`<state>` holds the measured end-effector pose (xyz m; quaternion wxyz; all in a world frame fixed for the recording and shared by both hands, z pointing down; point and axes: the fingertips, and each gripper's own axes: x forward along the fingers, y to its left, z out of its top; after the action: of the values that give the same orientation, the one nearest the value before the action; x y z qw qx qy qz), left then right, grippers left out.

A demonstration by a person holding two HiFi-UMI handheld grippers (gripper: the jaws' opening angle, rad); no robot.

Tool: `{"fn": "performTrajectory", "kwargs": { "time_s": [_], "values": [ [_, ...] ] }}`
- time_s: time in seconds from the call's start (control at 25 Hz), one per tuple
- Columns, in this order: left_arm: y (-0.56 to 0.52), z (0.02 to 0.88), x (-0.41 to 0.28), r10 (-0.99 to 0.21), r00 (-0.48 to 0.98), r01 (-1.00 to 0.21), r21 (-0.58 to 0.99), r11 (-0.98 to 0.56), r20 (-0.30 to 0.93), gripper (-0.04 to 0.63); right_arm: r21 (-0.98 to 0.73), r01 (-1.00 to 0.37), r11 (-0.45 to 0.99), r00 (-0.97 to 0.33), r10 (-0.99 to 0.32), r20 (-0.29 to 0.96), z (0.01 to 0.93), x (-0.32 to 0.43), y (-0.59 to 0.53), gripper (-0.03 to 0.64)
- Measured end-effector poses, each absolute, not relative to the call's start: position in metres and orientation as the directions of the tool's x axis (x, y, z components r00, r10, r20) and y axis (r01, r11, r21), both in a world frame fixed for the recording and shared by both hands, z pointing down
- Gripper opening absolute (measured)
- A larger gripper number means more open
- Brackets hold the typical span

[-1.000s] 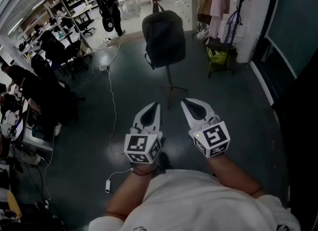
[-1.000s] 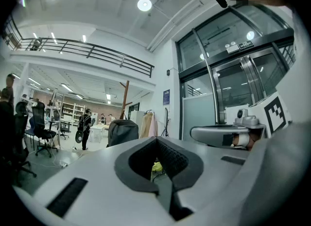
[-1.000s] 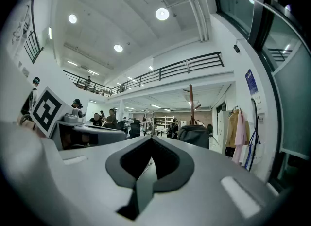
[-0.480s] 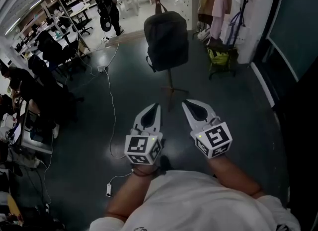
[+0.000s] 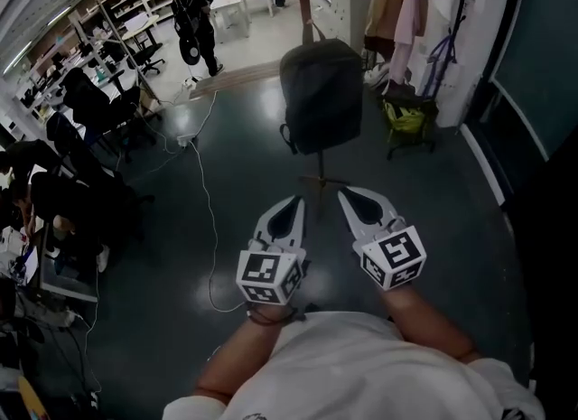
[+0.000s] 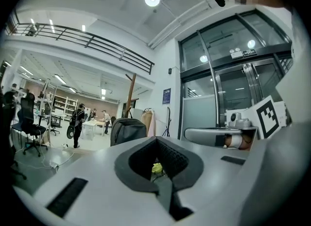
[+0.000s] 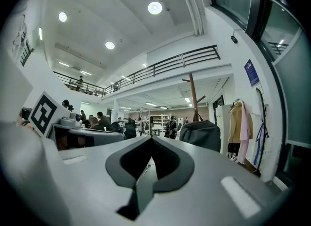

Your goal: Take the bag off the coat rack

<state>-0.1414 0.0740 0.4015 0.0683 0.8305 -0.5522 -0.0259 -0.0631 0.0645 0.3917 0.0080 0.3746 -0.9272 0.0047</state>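
Plainly the approach is the step in hand. Across the dark floor (image 5: 181, 256) the coat rack (image 5: 305, 3) stands well ahead of both grippers, its wooden pole rising behind the bag (image 5: 322, 93). The bag is a dark grey backpack, hanging upright and apparently by its top handle. It looks smooth and full-bodied, with a strap dangling at its lower left. The left gripper (image 5: 296, 200) and right gripper (image 5: 346, 194) sit side by side near the person's body, each with jaws closed together on nothing. Next, I judge, they must get closer, part, and lift the handle clear of its hook.
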Motion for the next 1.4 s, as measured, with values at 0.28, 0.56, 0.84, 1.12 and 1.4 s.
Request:
{"fn": "performTrajectory", "kwargs": {
  "time_s": [0.28,0.56,0.84,1.12,1.4],
  "values": [
    [0.02,0.4,-0.185,-0.901,0.433,-0.893,0.15,-0.425,0.028,0.006,-0.001,-0.729,0.684,-0.684,-0.729,0.0,0.387,-0.103,0.012,0.003],
    [-0.045,0.409,-0.189,-0.898,0.438,-0.89,0.157,-0.427,0.04,0.006,-0.001,-0.745,0.667,-0.667,-0.745,-0.001,0.388,-0.098,-0.057,0.003],
    [-0.143,0.409,-0.169,-0.914,0.402,-0.91,0.135,-0.392,0.052,0.006,-0.001,-0.72,0.694,-0.694,-0.72,-0.007,0.387,-0.078,-0.159,0.003],
    [-0.241,0.398,-0.138,-0.935,0.352,-0.929,0.139,-0.343,0.05,0.006,0.015,-0.674,0.739,-0.738,-0.674,0.01,0.378,-0.051,-0.26,0.003],
    [-0.31,0.39,-0.127,-0.95,0.309,-0.944,0.136,-0.3,0.047,0.006,0.05,-0.625,0.779,-0.779,-0.627,0.017,0.364,-0.045,-0.34,0.02]
  ]
}}
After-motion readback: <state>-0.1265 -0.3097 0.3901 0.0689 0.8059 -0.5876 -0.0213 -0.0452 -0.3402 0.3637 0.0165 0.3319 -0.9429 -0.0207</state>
